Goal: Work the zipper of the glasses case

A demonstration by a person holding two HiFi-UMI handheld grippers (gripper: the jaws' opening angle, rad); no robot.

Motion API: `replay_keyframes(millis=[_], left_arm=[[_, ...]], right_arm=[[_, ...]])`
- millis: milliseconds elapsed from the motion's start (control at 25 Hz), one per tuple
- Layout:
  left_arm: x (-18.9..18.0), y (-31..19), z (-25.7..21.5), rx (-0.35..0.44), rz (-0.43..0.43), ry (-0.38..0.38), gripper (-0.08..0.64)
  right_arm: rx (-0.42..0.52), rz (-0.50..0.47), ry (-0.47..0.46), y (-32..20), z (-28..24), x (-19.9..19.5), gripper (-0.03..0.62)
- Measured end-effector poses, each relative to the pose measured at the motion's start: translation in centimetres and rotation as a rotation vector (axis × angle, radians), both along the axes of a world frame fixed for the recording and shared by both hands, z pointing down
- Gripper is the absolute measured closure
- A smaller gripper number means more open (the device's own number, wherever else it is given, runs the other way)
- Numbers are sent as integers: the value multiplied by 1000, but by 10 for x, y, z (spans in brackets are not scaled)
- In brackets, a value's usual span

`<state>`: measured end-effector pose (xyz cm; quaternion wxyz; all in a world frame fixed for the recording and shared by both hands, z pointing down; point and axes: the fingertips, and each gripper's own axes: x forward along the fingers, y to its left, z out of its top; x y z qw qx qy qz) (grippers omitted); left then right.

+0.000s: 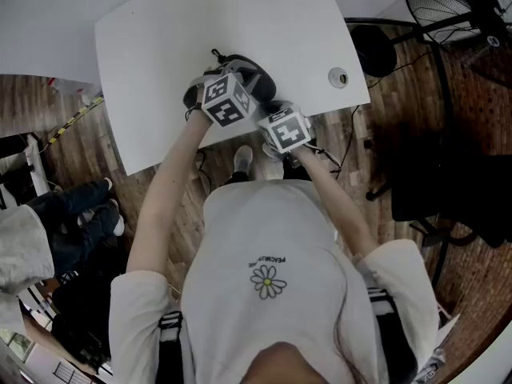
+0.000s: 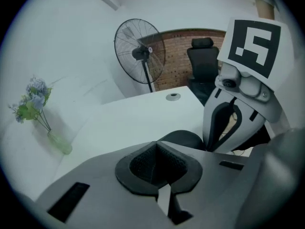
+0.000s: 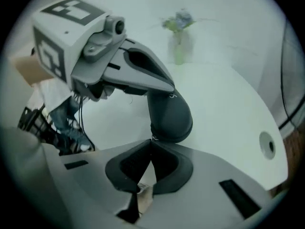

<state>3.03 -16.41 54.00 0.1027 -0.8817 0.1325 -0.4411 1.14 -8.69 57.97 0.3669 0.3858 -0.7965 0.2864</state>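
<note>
Desk (image 1: 160, 38): white, rounded corners, on a wood floor. I stand at its near edge, pale shirt (image 1: 272, 238) filling the lower half of the head view, both forearms reaching in.

Standing fan (image 2: 139, 51) beyond the desk's far side; black office chair (image 2: 202, 63) beside it against a brick wall.

Left gripper (image 2: 155, 146): fingers (image 2: 138, 168) brought together, tips meeting. From the right gripper view I see it come in over the top of the glasses case, tips touching the case's far end. I cannot tell whether it pinches anything there.

Right gripper (image 3: 151, 142): fingers (image 3: 124, 168) closed tip to tip on the near end of the case. There is a small pale glint at the tips, too small to identify.

Glasses case (image 3: 169, 113): dark, rounded, lying on the desk near my edge, between the two grippers.

Vase of flowers (image 3: 178, 27): upright near the far side, well apart from the case.

Cable grommet (image 1: 338, 77): round, set into the desk to the right of the case.
</note>
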Motion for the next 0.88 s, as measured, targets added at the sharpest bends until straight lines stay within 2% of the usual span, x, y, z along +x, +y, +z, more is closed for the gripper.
replay_keyframes(millis=[80, 160, 240, 560, 640, 760, 800, 840, 880], left_arm=[[0, 0, -1, -1, -9, 4, 548], [-2, 2, -1, 0, -14, 12, 548], [-5, 2, 0, 1, -25, 31, 548], [-4, 1, -2, -8, -34, 39, 548], [-4, 1, -2, -19, -40, 39, 548], [-8, 3, -3, -57, -36, 14, 548], [-9, 3, -6, -58, -36, 7, 546], [-9, 1, -14, -48, -46, 16, 546], [-7, -2, -25, -32, -70, 48, 546]], right_arm=[[-27, 111, -50, -2, 0, -7, 584], [-8, 136, -17, -3, 2, -8, 584], [6, 125, 5, -3, 4, -8, 584], [6, 71, -15, 0, 4, -4, 583], [-1, 74, -7, 5, 4, 6, 583], [38, 74, 25, 4, -6, 30, 580], [57, 72, 30, 2, -11, 38, 570], [80, 70, 36, -2, -18, 46, 526], [108, 69, 45, -8, -27, 55, 520]])
